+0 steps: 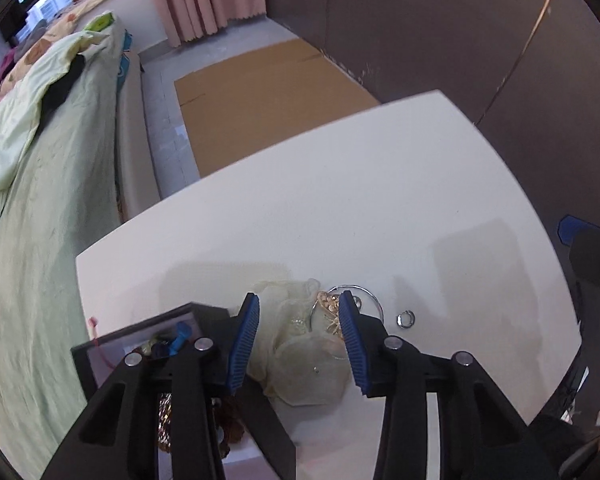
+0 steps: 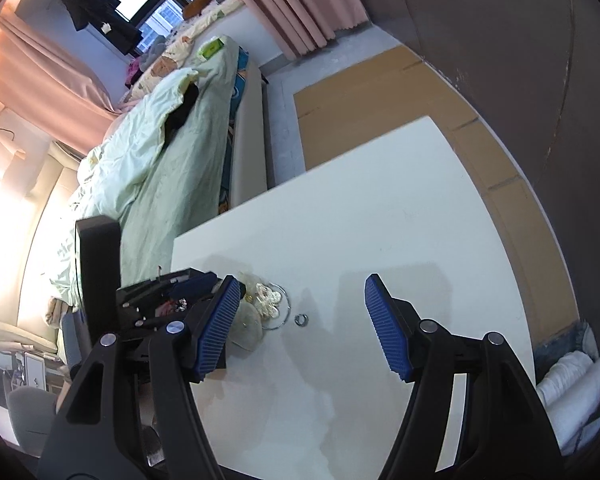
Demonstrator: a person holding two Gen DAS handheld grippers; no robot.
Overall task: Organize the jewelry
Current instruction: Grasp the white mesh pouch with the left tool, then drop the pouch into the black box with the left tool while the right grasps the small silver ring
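Near the table's (image 1: 340,200) left edge, beside the open jewelry box (image 1: 148,344), the pale organza pouches (image 1: 304,364) lie directly between the blue pads of the left gripper (image 1: 300,344). Its jaws stand partly open, straddling the pouches without pressing them. The gold chain pile (image 1: 330,312) and hoop (image 1: 374,300) touch the pouches' far side; the small ring (image 1: 405,318) lies apart. The right gripper (image 2: 300,328) hovers wide and empty, farther off. Judged: the left is the nearer tool.
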